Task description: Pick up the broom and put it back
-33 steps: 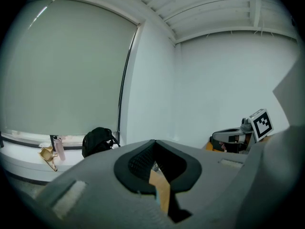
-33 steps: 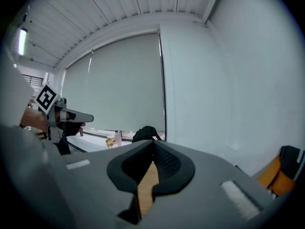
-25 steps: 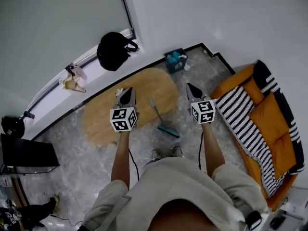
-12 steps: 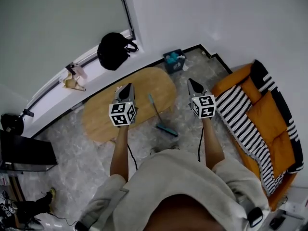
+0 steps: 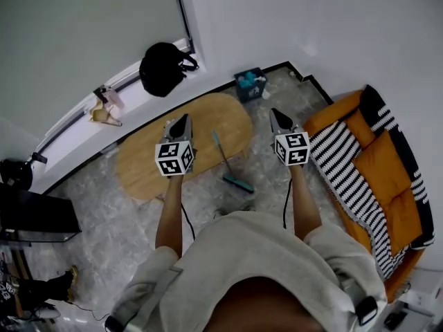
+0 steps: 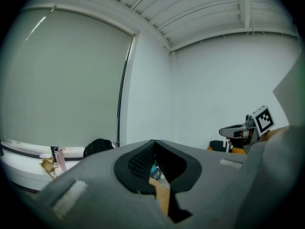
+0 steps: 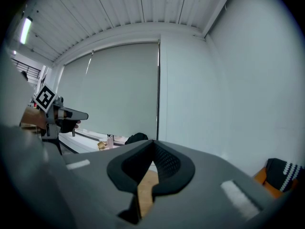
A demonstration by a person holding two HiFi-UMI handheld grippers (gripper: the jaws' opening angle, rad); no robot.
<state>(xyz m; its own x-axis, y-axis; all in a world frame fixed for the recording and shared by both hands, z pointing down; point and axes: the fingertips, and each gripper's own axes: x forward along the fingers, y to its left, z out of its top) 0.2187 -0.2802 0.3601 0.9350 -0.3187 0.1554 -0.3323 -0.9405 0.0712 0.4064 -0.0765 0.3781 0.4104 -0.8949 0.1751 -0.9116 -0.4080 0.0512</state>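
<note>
The broom (image 5: 228, 162), with a teal handle and teal brush head, lies on the marble floor with its handle end against the oval wooden table (image 5: 149, 168). Both grippers are held out at chest height well above it, apart from it. My left gripper (image 5: 181, 121) hangs over the table's middle, and its jaws meet at the tip (image 6: 155, 142) with nothing between them. My right gripper (image 5: 276, 113) is to the right of the broom, also shut and empty (image 7: 153, 142). Each gripper shows in the other's view: the right one (image 6: 228, 130) and the left one (image 7: 82, 114).
A black bag (image 5: 163, 69) and small items rest on the window ledge. A teal box (image 5: 250, 86) stands by the wall corner. An orange sofa (image 5: 398, 213) with a striped throw fills the right side. A dark cabinet (image 5: 34, 214) is at the left.
The view has slid forward a little, and my shoes have gone out of sight under my body. Both grippers stay shut and empty, and the broom lies where it was.
</note>
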